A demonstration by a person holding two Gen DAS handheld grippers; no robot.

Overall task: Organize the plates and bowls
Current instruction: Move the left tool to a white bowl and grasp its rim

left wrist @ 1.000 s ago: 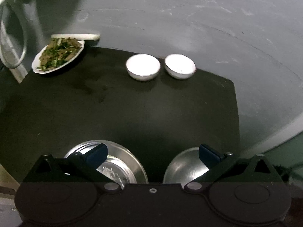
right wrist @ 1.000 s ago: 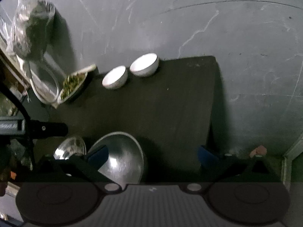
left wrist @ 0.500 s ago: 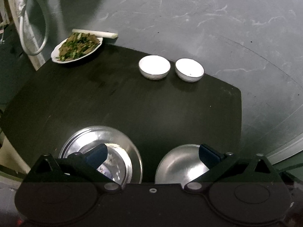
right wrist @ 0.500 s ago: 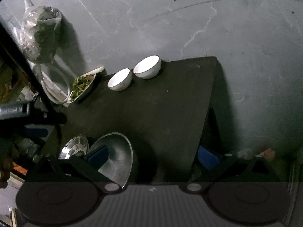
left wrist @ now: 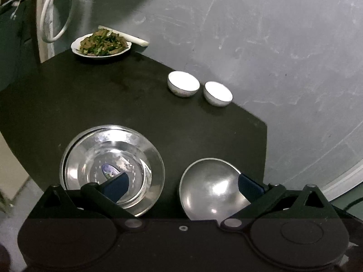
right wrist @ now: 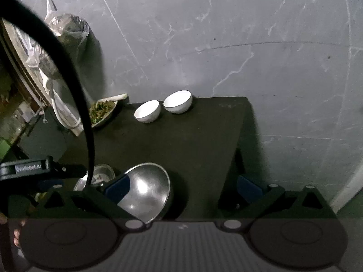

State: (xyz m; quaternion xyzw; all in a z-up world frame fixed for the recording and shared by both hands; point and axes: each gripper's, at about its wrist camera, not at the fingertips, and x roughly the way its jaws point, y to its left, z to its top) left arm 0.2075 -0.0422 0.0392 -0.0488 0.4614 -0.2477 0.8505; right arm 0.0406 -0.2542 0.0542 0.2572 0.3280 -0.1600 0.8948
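Observation:
On the black table (left wrist: 68, 95) a steel plate (left wrist: 112, 166) lies near the front edge, with a steel bowl (left wrist: 209, 191) to its right. My left gripper (left wrist: 182, 184) hovers open above both, nothing between its fingers. Two white bowls (left wrist: 183, 86) (left wrist: 217, 93) stand side by side at the far edge, and a white plate of greens (left wrist: 101, 46) sits at the far left corner. In the right wrist view the steel bowl (right wrist: 147, 192) lies under the left finger of my open right gripper (right wrist: 182, 187); the white bowls (right wrist: 147, 111) (right wrist: 177, 101) are beyond.
A grey floor (left wrist: 283, 45) surrounds the table. A white ring-shaped frame (left wrist: 54, 15) leans at the far left beside the greens. A clear bag (right wrist: 68, 31) stands on the floor behind the table. The left gripper's body (right wrist: 34, 170) and a black cable (right wrist: 74, 95) cross the right wrist view.
Both cameras have risen and pulled back, so more of the steel plate and bowl shows. The left view has swung right. Both grippers stayed open; no dish moved.

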